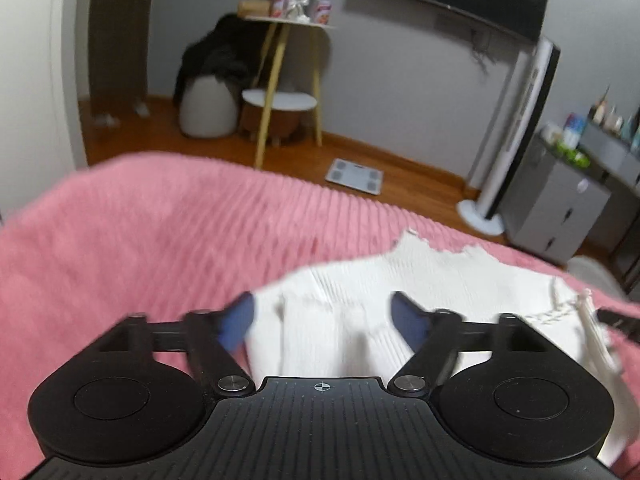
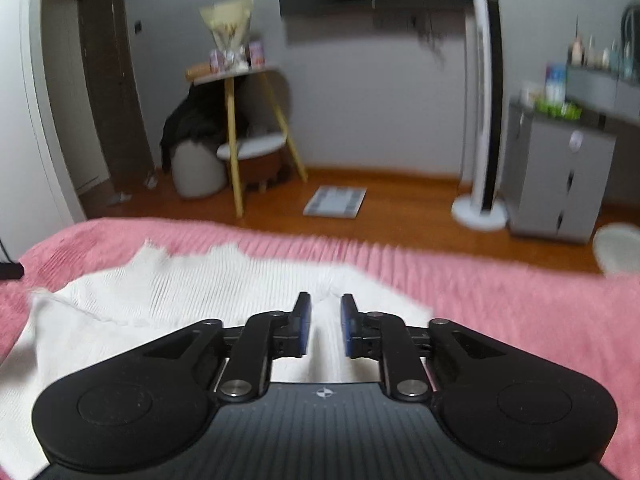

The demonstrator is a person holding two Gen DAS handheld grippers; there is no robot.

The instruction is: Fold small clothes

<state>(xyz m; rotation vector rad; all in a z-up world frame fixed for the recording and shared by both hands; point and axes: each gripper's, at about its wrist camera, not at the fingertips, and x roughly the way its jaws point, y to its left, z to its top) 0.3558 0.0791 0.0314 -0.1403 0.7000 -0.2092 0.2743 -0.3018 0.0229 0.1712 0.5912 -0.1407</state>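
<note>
A white ribbed knit garment [image 1: 440, 272] lies on a pink ribbed blanket [image 1: 160, 220] that covers the bed. My left gripper [image 1: 322, 304] hovers over the garment's left part with its blue pads wide apart and nothing pressed between them. In the right wrist view the same garment [image 2: 180, 280] spreads to the left on the blanket [image 2: 500, 300]. My right gripper [image 2: 325, 298] stands over the garment's right edge with its jaws a narrow gap apart. A raised fold of white cloth runs between the pads, which do not press on it.
Past the bed's far edge is a wooden floor with a bathroom scale [image 2: 335, 202], a white tower fan [image 2: 484, 120], a grey cabinet [image 2: 560, 184] and a side table with yellow legs [image 2: 236, 140]. Bare pink blanket lies left of the garment in the left wrist view.
</note>
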